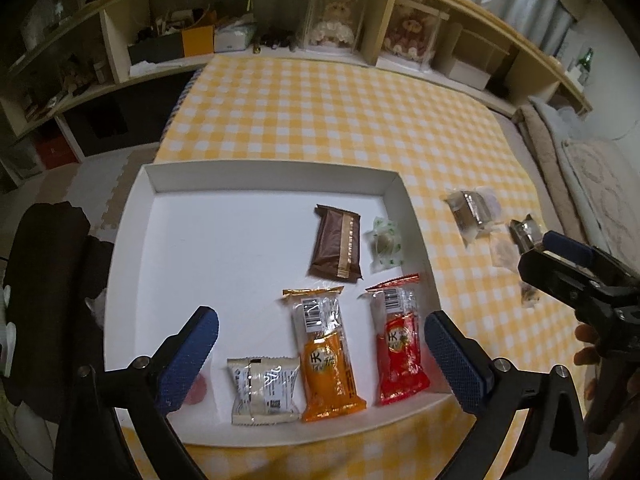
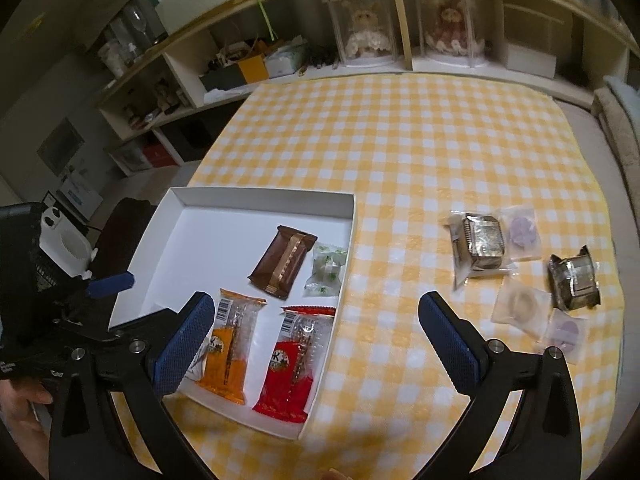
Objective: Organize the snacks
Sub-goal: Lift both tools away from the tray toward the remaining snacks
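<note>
While both grippers [image 1: 321, 354] [image 2: 314, 344] gape wide and empty, you'd pinch the light, crinkly foil-wrapped cake [image 2: 482, 249], centre right, across its stiffer middle.

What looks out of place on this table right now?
Five snacks lie loose on the checked tablecloth outside the white tray: two foil-wrapped cakes, two purple sweets and a pale round one. In the tray, the brown packet lies askew. Nothing looks spilled or torn.
</note>
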A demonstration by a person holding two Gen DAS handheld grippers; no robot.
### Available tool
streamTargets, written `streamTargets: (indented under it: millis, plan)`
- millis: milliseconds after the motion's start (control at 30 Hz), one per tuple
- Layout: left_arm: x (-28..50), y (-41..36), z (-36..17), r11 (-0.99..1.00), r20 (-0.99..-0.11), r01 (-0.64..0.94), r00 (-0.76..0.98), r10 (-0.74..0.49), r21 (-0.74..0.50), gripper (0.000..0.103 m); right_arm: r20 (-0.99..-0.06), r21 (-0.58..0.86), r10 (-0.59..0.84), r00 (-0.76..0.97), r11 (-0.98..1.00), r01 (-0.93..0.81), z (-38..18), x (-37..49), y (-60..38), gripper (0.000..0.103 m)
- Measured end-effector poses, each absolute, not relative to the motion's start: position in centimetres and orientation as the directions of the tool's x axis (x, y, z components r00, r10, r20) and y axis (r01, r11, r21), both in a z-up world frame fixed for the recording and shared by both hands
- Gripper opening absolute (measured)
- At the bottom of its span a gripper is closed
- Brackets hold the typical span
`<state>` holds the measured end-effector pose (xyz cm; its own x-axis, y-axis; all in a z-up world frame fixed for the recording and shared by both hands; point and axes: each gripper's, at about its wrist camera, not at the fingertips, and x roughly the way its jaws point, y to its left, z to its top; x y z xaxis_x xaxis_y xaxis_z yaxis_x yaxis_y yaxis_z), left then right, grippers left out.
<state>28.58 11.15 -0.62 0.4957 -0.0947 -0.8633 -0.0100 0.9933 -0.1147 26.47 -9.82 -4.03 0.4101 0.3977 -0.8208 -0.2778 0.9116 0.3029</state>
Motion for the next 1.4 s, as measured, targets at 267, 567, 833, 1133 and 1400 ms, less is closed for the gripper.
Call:
streamTargets:
  millis: [267, 567, 833, 1133, 1400]
  plan:
    - [25.7, 11.9, 2.9, 0.99, -0.821, 0.001, 0.559, -0.118, -0.142, 0.103, -0.819, 0.264, 0.366, 0.441, 0.924, -0.276, -2.2, 24.5, -11.1, 0.103]
    - [23.4, 11.0, 5.5, 0.988, -0.781, 0.054, 0.606, -0.15, -0.148, 0.103, -0.809, 0.238, 0.342, 0.477, 0.934, -0.266, 0.0, 22.3, -13.3, 0.103]
    - [23.6, 7.7, 5.9, 0.98, -0.76, 0.121, 0.619, -0.199, -0.158, 0.103, -0.793, 0.211, 0.299, 0.531, 0.952, -0.221, 1.7, 20.9, -17.3, 0.103]
    - [25.6, 3.0, 4.5, 0.971, -0.737, 0.173, 0.633, -0.237, -0.164, 0.103, -0.776, 0.164, 0.199, 0.599, 0.98, -0.114, 1.7, 19.9, -23.5, 0.103]
    - [28.9, -2.5, 1.7, 0.958, -0.739, 0.219, 0.612, -0.281, -0.184, 0.103, -0.781, 0.169, 0.124, 0.612, 0.985, 0.017, -0.3, 20.1, -29.4, 0.103]
